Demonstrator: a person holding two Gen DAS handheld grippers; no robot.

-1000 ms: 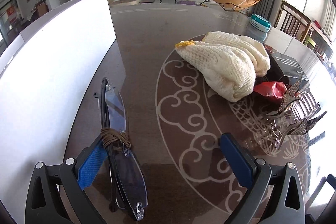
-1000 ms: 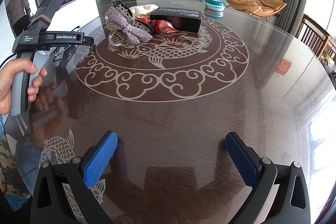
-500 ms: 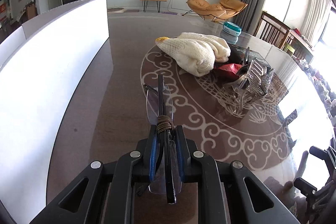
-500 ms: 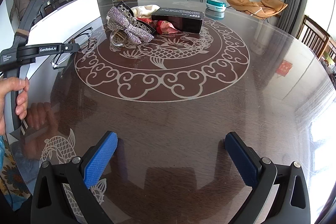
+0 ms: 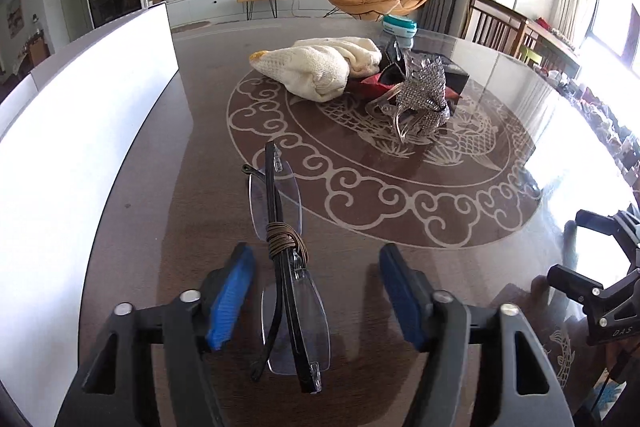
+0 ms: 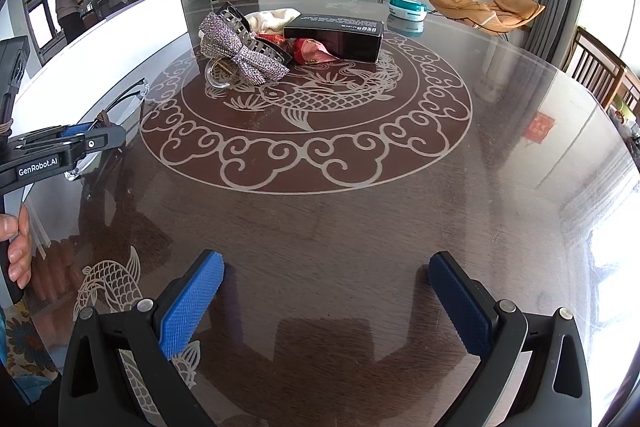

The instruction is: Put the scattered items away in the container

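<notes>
- One pair of glasses (image 5: 294,291), with a brown cord wound around the folded arms, is between the pads of the left tongs (image 5: 316,267), but the pads do not touch it.
- Half a second ago these tongs were clenched on the glasses. Now the jaws are opening and stand wide, so the glasses are released.
- In the left wrist view the glasses point toward 12 o'clock and seem to lie on the dark worktop (image 6: 360,219); I cannot tell if they rest fully on it.
- The white container (image 5: 80,131) is at 9 o'clock from the glasses, beside them. The glasses are outside it, not inside.
- In my judgement this release does not finish the step. The glasses must be grasped again and carried over the wall of the container.
- The view moved between the pictures: the pile now sits more toward 1 o'clock and the container wall is farther to the side.
- Several things are not yet tidied: a cream knitted cloth (image 5: 316,75), a sparkling hair clip (image 5: 424,95), a red packet (image 6: 308,49) and a black box (image 6: 336,35), all close together.
- The right tongs (image 6: 326,291) are released and empty above bare worktop, the same as one second ago.
</notes>
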